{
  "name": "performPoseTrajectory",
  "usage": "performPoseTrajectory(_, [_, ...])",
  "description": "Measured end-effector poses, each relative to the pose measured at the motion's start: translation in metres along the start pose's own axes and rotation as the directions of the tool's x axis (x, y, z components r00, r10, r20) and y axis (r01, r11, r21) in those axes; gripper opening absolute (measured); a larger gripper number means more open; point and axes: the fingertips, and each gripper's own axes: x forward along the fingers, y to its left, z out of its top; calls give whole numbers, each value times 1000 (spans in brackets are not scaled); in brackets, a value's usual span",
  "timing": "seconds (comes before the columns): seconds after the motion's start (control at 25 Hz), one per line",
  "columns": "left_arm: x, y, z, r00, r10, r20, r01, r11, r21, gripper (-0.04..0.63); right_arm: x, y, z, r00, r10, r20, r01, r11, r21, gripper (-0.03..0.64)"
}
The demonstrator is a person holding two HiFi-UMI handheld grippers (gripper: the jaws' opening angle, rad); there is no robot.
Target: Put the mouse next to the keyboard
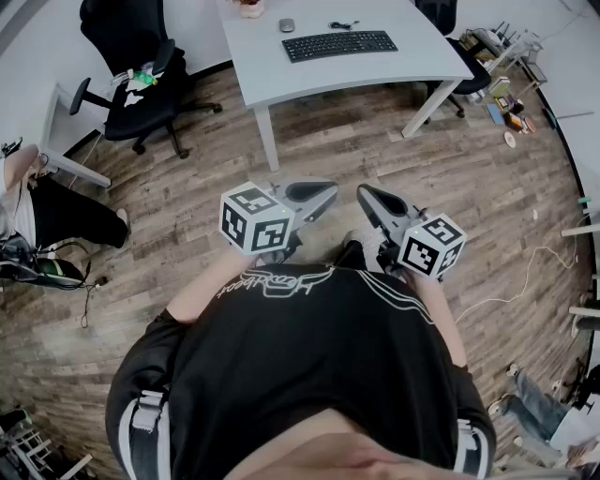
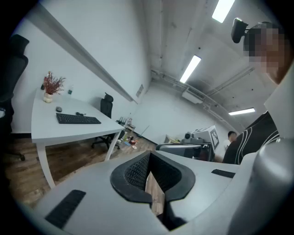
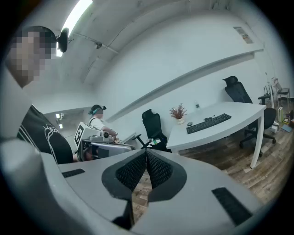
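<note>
Okay, head view first: the left tool [image 1: 323, 193] and right tool [image 1: 368, 197] sit side by side close to the person's body, noses pointing ahead. The table [image 1: 262, 75] stands well ahead of them across the wooden floor. The mouse [image 1: 287, 25] lies far ahead and a touch left of the left tool's nose, beyond the left end of the keyboard [image 1: 338, 44], whose long axis runs across the tools' line. My call: the left tool is marginally the nearer, but both need a walk-up first.

Left gripper view now: the left tool [image 2: 148, 158] has its jaws closed tip to tip with nothing between them. The mouse [image 2: 59, 109] is a grey speck up and left of the tips, just past the keyboard [image 2: 78, 119].

Right gripper view: the right tool [image 3: 146, 153] is likewise closed and empty. The keyboard [image 3: 209, 123] sits up and right of its tips, with the mouse [image 3: 189, 124] off the keyboard's left end. It is too small to tell which way it points.
</note>
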Motion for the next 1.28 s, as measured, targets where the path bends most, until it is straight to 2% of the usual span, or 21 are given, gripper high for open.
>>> performPoseTrajectory(0.32, [0,-1,-2,1000,9,7,-8,1000,-17,8,-1,-4,-1,1000,2,4,-2,1000,0,11])
performPoseTrajectory(0.56, [18,2,1,1000,22,2,-22,999,-26,8,-11,-31,8,997,-9,72,2,995,102,11])
performPoseTrajectory(0.68, [33,5,3,1000,21,-6,-21,999,-27,8,-14,-50,11,996,-24,87,15,995,101,11])
performPoseTrajectory(0.88, [74,19,14,999,24,-35,-25,999,-28,8,-22,-97,19,994,-48,100,34,989,142,11])
performPoseTrajectory(1.28, [209,62,62,996,63,-56,-66,997,-36,8,-39,-229,65,994,-41,102,26,989,147,11])
